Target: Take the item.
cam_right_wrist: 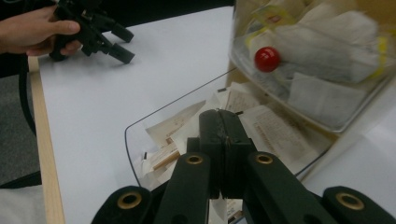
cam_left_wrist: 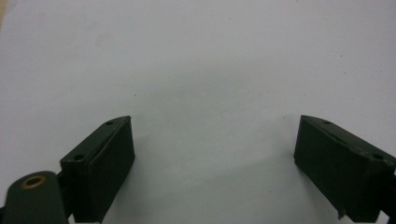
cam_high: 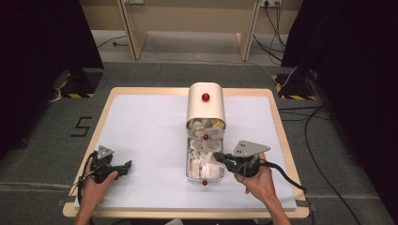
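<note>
A beige rounded dispenser box [cam_high: 205, 105] with a red knob on top stands at the table's middle. Two clear drawers are pulled out toward me. The upper drawer [cam_high: 206, 126] has a red knob [cam_right_wrist: 267, 59] on its front and holds white sachets. The lower drawer [cam_high: 204, 164] is packed with paper sachets [cam_right_wrist: 275, 126]. My right gripper [cam_high: 218, 156] hovers over the lower drawer's right edge; its jaws [cam_right_wrist: 223, 116] are pressed together with nothing visible between them. My left gripper [cam_high: 127, 165] rests at the front left, open over bare white sheet [cam_left_wrist: 215, 140], and appears in the right gripper view [cam_right_wrist: 125, 44].
A white sheet [cam_high: 150, 126] covers the wooden table [cam_high: 277, 112]. Cables trail from both grippers and across the floor at the right [cam_high: 309, 136]. Black curtains flank the scene, and a wooden bench frame [cam_high: 136, 37] stands beyond the table.
</note>
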Demonstrator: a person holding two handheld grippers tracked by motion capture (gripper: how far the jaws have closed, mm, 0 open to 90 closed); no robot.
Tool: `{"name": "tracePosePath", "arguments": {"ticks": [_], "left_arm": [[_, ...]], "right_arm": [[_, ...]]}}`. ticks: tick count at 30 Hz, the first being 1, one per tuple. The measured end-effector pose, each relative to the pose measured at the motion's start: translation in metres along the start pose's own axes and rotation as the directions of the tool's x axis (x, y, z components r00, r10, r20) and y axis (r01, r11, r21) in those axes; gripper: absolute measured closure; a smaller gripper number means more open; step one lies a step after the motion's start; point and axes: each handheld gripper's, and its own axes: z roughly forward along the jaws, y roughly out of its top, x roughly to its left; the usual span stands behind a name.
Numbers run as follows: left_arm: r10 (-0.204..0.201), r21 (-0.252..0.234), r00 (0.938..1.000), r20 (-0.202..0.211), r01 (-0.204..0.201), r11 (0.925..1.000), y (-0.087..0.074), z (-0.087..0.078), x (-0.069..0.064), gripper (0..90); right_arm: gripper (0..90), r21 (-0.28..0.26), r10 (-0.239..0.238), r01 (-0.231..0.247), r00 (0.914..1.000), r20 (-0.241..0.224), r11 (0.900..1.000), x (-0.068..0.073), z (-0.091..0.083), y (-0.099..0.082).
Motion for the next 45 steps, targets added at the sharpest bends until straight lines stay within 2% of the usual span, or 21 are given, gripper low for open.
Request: {"name": "tracePosePath", "arguments": {"ticks": [13, 22, 38, 45], "left_arm": [[-0.002, -0.002, 1.0000, 0.000, 0.002, 1.0000, 0.000, 0.000, 0.000, 11.5], [0.000, 0.000, 1.0000, 0.000, 0.000, 1.0000, 0.000, 0.000, 0.000, 11.4], [0.000, 0.000, 1.0000, 0.000, 0.000, 1.0000, 0.000, 0.000, 0.000, 11.4], [0.000, 0.000, 1.0000, 0.000, 0.000, 1.0000, 0.000, 0.000, 0.000, 11.4]], "right_arm": [[90.0, -0.054, 0.042, -0.037, 0.9958, 0.081, 0.9978, -0.021, -0.027, 0.006], [89.9, -0.069, 0.103, -0.094, 0.9840, 0.145, 0.9932, -0.044, -0.039, -0.006], [89.9, -0.085, 0.139, -0.125, 0.9729, 0.185, 0.9885, -0.057, -0.047, -0.012], [89.9, -0.091, 0.167, -0.150, 0.9608, 0.221, 0.9845, -0.069, -0.050, -0.020]]}}
